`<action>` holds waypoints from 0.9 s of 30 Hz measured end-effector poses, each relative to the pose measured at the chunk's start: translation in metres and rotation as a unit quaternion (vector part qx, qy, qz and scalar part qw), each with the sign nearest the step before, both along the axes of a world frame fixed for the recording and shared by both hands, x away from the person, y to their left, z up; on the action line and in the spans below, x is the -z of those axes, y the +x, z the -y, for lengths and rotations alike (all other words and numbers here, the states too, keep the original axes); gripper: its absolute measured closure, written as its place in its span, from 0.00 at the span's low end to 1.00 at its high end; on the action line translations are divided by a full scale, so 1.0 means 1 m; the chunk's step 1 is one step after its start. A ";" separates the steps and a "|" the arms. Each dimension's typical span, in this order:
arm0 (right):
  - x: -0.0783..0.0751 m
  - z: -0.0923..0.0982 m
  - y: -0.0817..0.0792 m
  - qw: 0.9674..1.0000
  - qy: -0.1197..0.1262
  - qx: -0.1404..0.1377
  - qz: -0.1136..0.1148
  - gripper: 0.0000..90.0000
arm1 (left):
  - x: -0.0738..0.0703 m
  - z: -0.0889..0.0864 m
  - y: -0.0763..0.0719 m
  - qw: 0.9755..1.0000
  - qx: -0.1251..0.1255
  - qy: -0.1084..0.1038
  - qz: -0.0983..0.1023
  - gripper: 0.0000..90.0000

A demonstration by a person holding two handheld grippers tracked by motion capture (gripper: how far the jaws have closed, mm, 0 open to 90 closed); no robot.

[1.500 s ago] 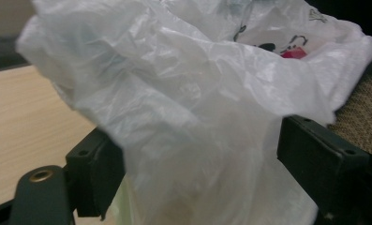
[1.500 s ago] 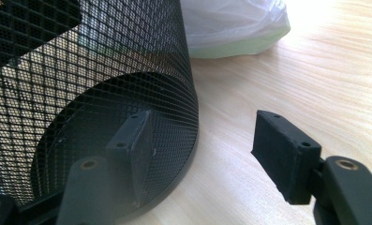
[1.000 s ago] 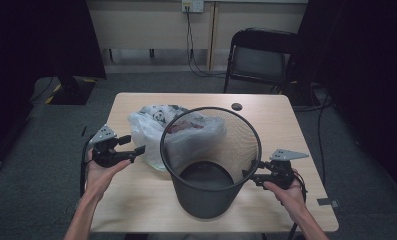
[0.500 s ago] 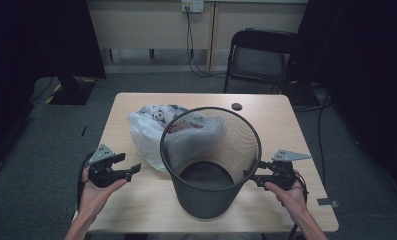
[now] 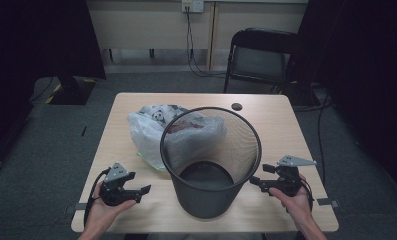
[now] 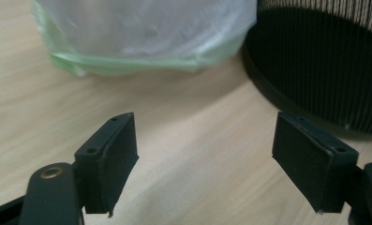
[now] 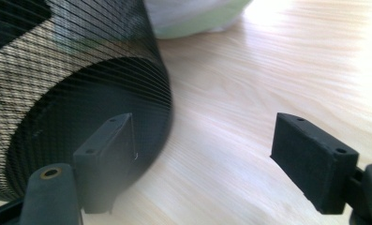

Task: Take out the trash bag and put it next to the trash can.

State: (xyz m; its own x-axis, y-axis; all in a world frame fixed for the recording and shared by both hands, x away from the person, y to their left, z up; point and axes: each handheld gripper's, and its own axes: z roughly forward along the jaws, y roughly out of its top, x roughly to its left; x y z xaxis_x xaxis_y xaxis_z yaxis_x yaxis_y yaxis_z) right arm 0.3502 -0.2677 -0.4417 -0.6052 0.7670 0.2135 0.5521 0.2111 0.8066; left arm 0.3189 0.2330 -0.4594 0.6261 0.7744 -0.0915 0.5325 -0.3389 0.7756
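Your left gripper [image 5: 136, 191] rests in your left hand [image 5: 106, 207] over the near-left part of the light wooden table [image 5: 286, 125], pointing toward the black wire-mesh wastebasket [image 5: 211, 165]. Its fingers [image 6: 111, 154] are spread wide with nothing between them. In the left gripper view they frame bare tabletop, with the basket's dark base ahead to the right and the translucent white plastic bag with a pale green edge [image 6: 141, 37] ahead to the left.

Your right gripper [image 5: 258, 181] sits in your right hand [image 5: 296, 197] at the near-right side of the table, aimed at the basket from the other side. Its fingers [image 7: 315, 161] are also released and empty. In the right gripper view the mesh wall curves just beside the left finger; you cannot tell from that view whether it touches.

The wastebasket stands upright on the near-centre of the table, between your two grippers, its round rim open to the high view. The stuffed plastic bag lies behind it and slightly left, pressed against or just beside the basket's far wall, with a panda-like print [image 5: 156, 116] on top.

A small dark round disc [image 5: 236, 106] lies near the table's far edge. Beyond the table a black folding chair [image 5: 258, 57] stands on the grey carpeted floor [image 5: 46, 145].
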 end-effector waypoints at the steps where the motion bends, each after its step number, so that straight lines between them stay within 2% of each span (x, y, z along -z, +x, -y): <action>1: 0.001 0.001 -0.001 1.000 -0.002 0.007 -0.005 0.22 | 0.003 0.002 -0.001 1.000 -0.001 0.010 0.001 0.23; 6: 0.011 0.007 -0.005 0.999 -0.019 0.017 -0.032 0.18 | 0.018 0.008 0.001 1.000 0.012 0.014 -0.022 0.21; 8: 0.017 0.007 -0.005 0.999 -0.027 0.021 -0.040 0.18 | 0.023 0.011 0.002 0.999 0.021 0.023 -0.032 0.21; 10: 0.024 0.004 -0.002 0.997 -0.037 0.030 -0.063 0.18 | 0.028 0.014 0.004 0.998 0.037 0.008 -0.056 0.21; 11: 0.028 0.002 -0.001 0.995 -0.044 0.035 -0.078 0.18 | 0.030 0.017 0.004 0.997 0.037 0.018 -0.058 0.21; 12: 0.032 -0.001 0.001 0.994 -0.053 0.038 -0.091 0.18 | 0.031 0.019 0.004 0.997 0.040 0.033 -0.052 0.22; 13: 0.034 -0.004 0.002 0.992 -0.064 0.044 -0.098 0.18 | 0.032 0.020 0.004 0.997 0.044 0.037 -0.046 0.22; 14: 0.035 -0.006 0.003 0.991 -0.072 0.048 -0.099 0.18 | 0.033 0.021 0.004 0.998 0.039 0.041 -0.042 0.22; 17: 0.037 -0.009 0.005 0.991 -0.096 0.051 -0.082 0.18 | 0.035 0.024 0.004 0.997 0.040 0.050 -0.030 0.21; 18: 0.038 -0.009 0.005 0.989 -0.106 0.059 -0.080 0.18 | 0.036 0.026 0.004 0.998 0.041 0.049 -0.024 0.19; 20: 0.042 -0.012 0.007 0.986 -0.125 0.072 -0.080 0.18 | 0.038 0.029 0.003 0.997 0.046 0.067 -0.009 0.16; 23: 0.045 -0.017 0.009 0.981 -0.158 0.090 -0.063 0.20 | 0.040 0.030 0.004 0.997 0.041 0.061 -0.005 0.14; 25: 0.047 -0.018 0.010 0.981 -0.163 0.095 -0.054 0.17 | 0.041 0.031 0.004 0.998 0.035 0.057 0.000 0.14; 27: 0.049 -0.017 0.010 0.981 -0.158 0.102 -0.046 0.17 | 0.041 0.030 0.005 0.998 0.036 0.058 0.001 0.14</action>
State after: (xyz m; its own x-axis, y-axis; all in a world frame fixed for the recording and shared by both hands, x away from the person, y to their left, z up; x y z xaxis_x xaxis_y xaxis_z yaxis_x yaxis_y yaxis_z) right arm 0.3603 -0.2504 -0.4910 -0.4213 0.9069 -0.0079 0.6759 0.3198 0.6640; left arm 0.3236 0.2026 -0.5005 0.6805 0.7328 -0.0014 0.5015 -0.4644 0.7300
